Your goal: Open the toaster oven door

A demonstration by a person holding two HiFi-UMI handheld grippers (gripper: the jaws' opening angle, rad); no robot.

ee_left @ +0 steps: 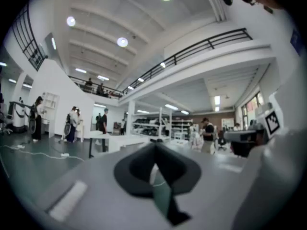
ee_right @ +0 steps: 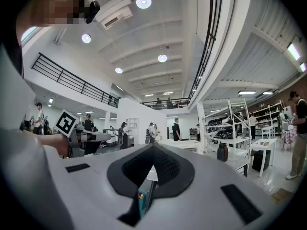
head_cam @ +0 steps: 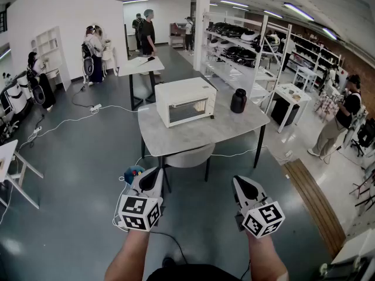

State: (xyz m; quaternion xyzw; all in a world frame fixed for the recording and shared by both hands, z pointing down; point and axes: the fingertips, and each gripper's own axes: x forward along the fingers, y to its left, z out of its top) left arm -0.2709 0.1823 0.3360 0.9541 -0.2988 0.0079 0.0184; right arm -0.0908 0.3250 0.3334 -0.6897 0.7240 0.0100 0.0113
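Here, left gripper (head_cam: 156, 171) and right gripper (head_cam: 238, 180) both clenched on nothing, grey tapered shells, held level short of the matte grey table's (head_cam: 225, 132) near edge, boxy white toaster oven (head_cam: 186, 101) sat by its far edge, door shut, rounded black jar (head_cam: 238, 100) beside it.

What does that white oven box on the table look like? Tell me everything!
The toaster oven is a white, boxy thing with a window in its front door, which looks shut. It sits upright on the grey table, turned a bit sideways. Nothing touches it but the table; the black jar stands apart.
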